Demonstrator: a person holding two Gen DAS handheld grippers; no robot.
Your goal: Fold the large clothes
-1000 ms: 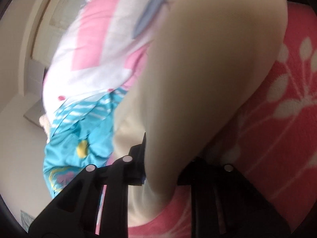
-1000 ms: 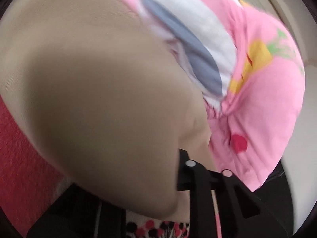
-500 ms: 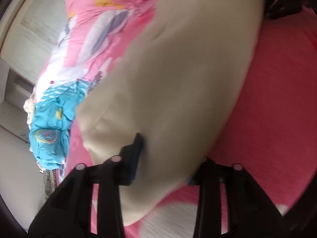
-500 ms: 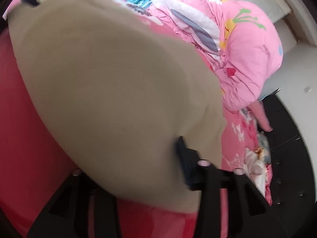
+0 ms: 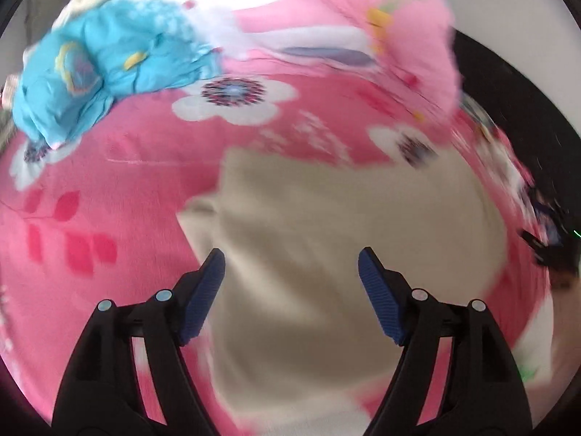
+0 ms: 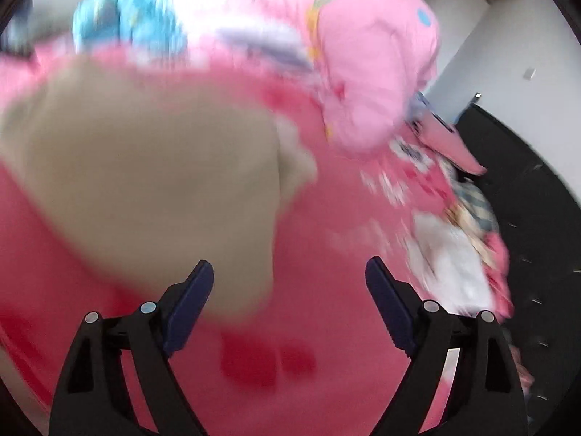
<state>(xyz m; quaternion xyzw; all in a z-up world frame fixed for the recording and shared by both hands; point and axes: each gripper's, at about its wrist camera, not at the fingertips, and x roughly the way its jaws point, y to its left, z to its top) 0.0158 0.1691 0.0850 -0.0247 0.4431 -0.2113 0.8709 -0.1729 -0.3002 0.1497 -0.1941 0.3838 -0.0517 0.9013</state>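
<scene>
A beige garment (image 5: 345, 239) lies on the pink flowered bedspread (image 5: 109, 181). My left gripper (image 5: 291, 269) is open and empty just above the garment's near part, with cloth showing between its blue pads (image 5: 203, 290). In the right wrist view the same beige garment (image 6: 145, 181) lies to the left. My right gripper (image 6: 289, 276) is open and empty beside the garment's right edge, over bare bedspread (image 6: 326, 290). Both views are blurred by motion.
A bunched pink quilt (image 5: 345, 29) and a blue cloth (image 5: 101, 69) lie at the far side of the bed. The quilt also shows in the right wrist view (image 6: 370, 72). Dark furniture (image 6: 526, 200) and a white wall stand at the right.
Both grippers were shut on the beige garment and holding it up. Both have let go and opened, and the garment now lies flat on the bedspread.
</scene>
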